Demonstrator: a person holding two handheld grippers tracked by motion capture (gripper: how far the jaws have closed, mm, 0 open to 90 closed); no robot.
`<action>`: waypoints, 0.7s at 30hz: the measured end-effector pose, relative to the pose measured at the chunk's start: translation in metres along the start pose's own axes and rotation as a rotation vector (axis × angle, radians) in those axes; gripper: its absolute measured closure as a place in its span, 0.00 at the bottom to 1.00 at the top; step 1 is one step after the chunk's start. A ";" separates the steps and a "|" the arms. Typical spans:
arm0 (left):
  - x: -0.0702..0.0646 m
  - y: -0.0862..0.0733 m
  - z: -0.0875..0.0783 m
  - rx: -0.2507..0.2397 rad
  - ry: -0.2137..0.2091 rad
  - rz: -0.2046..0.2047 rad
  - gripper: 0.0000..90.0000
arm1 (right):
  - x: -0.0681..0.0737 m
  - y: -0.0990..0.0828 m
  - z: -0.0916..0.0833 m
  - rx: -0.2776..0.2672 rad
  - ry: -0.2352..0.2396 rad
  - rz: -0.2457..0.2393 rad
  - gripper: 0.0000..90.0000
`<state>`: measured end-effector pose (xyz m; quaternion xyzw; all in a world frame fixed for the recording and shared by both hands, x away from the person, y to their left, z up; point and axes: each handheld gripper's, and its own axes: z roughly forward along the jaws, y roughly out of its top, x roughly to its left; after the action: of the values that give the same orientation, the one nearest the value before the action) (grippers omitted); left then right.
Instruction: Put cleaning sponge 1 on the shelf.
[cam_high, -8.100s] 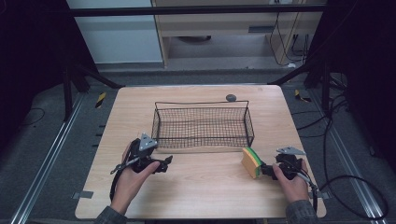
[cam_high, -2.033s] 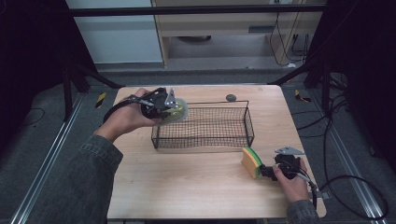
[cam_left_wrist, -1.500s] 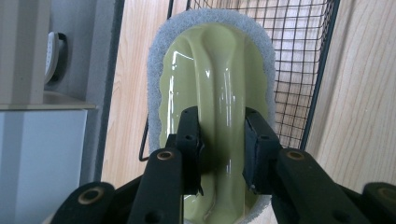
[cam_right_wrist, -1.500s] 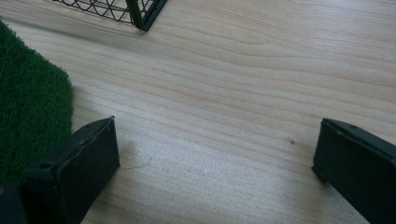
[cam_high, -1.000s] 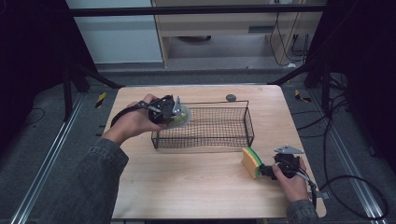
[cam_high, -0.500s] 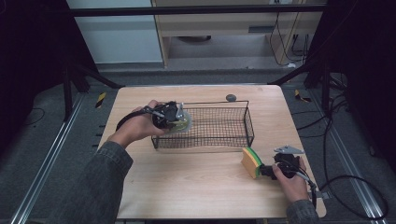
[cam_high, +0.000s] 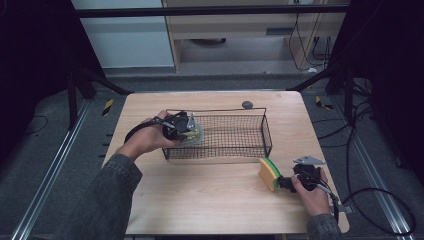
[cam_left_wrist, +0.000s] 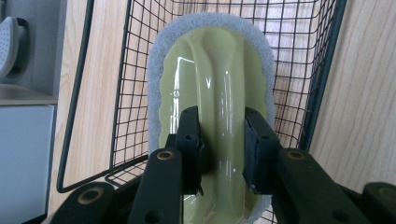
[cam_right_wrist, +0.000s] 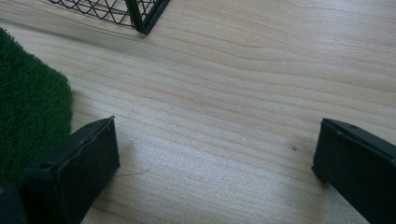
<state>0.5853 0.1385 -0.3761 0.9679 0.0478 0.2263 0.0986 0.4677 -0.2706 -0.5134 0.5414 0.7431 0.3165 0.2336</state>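
Your left gripper (cam_high: 186, 129) is clamped on the raised handle of a pale green scrubber (cam_left_wrist: 210, 107), the kind with a grey scouring pad around its edge. In the left gripper view both black jaws press against the glossy ridge of that handle from either side, so the grip is firm. From the high view you hold the scrubber (cam_high: 194, 133) over the left end of the black wire basket (cam_high: 250, 150), just inside its rim; whether it touches the mesh floor I cannot tell.

Your right gripper (cam_high: 286, 183) rests low on the wooden table (cam_high: 210, 200) near its right front corner. Its jaws stand wide apart with only bare wood between them (see the right gripper view), and it holds nothing. The yellow and green sponge (cam_high: 268, 173) sits just beside one jaw, its green face (cam_right_wrist: 28, 112) next to that jaw's tip. A corner of the basket (cam_right_wrist: 140, 14) lies beyond it.

A small dark round thing (cam_high: 247, 104) lies on the table behind the basket.
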 end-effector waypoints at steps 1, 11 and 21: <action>0.000 0.001 0.001 0.002 -0.003 0.000 0.78 | 0.000 0.000 0.000 0.000 0.000 0.001 0.01; -0.003 -0.001 0.014 0.013 -0.034 -0.019 0.78 | 0.000 0.000 0.000 0.000 0.000 0.000 0.01; -0.002 -0.001 0.022 0.022 -0.052 -0.030 0.78 | 0.000 0.000 0.000 0.000 0.000 0.000 0.01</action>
<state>0.5932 0.1352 -0.3967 0.9736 0.0621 0.1992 0.0926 0.4677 -0.2706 -0.5134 0.5415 0.7430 0.3165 0.2336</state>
